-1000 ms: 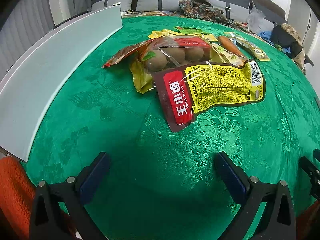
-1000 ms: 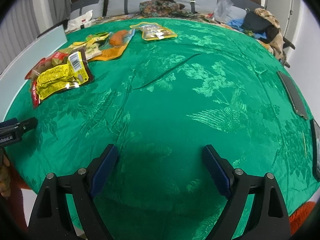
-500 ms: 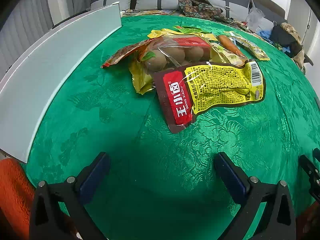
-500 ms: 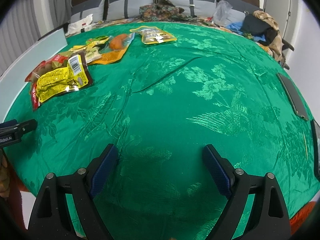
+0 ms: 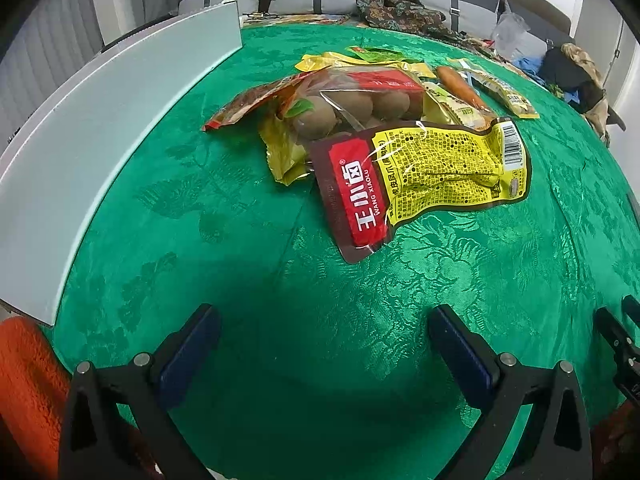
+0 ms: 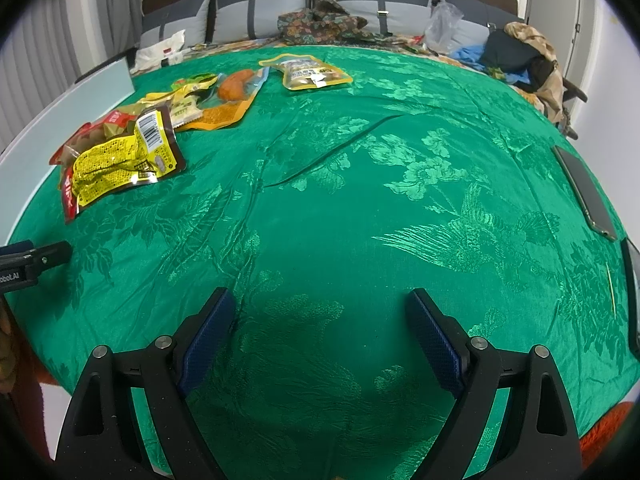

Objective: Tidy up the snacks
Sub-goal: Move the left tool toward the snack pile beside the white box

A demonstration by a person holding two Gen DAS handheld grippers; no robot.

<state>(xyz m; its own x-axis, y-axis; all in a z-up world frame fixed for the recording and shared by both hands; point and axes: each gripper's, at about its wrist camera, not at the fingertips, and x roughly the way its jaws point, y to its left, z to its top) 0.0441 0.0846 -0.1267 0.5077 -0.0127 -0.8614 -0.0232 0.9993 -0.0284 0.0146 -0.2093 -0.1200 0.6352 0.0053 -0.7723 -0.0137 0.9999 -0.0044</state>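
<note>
STEP: approach, nothing grasped yet | LEFT: left gripper point(image 5: 324, 340) fingers spread wide, empty, aimed at the red-and-yellow snack pouch point(image 5: 420, 176) lying atop the pile on the green desk point(image 5: 200, 208) | RIGHT: right gripper point(image 6: 320, 328) fingers wide, empty, over bare cloth | NEXT: advance and closure on the pouch's near edge are judged to be called for.

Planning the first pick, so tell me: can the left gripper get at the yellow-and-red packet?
Probably yes. The left gripper has its jaws open, and only bare green cloth lies between it and the yellow-and-red packet.

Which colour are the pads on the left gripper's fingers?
Dark blue pads on black fingers; the left wrist view shows them best.
</note>
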